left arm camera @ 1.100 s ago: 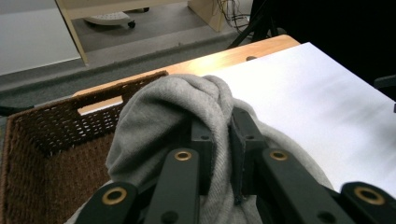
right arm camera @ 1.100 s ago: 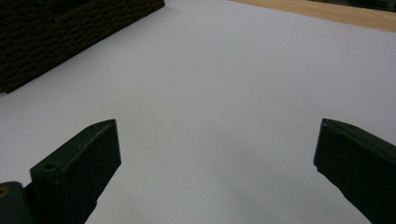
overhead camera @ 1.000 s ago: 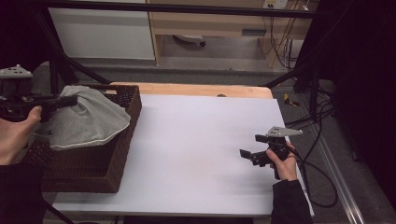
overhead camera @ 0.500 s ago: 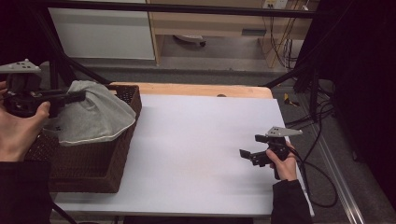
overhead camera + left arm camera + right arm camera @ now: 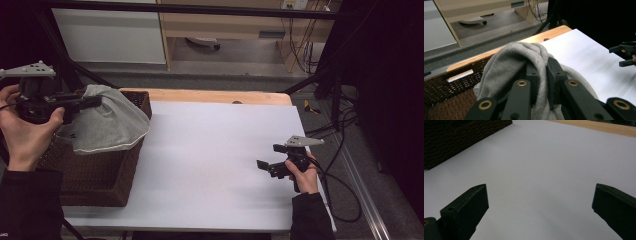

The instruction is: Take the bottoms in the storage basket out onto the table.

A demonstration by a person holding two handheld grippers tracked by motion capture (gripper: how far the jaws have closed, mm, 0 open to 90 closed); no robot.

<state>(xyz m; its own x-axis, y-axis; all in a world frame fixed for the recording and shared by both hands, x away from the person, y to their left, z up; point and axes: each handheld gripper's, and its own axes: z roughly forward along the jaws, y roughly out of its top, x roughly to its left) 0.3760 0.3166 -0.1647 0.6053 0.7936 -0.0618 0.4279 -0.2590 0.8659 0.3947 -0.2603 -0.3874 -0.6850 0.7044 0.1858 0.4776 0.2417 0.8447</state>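
Cloth [image 5: 107, 125] is being pinched tight by the left gripper [image 5: 92, 102] and held above the basket [image 5: 95, 175], its loose end hanging down; the right gripper [image 5: 265, 167] is being rested open, far across the table [image 5: 215, 150]

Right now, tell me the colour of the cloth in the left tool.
Light grey cloth, clearest in the left gripper view.

Left hand-held gripper [image 5: 92, 102] lifts grey cloth [image 5: 107, 125] above basket [image 5: 95, 175].

Your left gripper [image 5: 541, 75] pads are buried in grey cloth [image 5: 509, 62]; basket [image 5: 100, 175] interior under the cloth is hidden from you.
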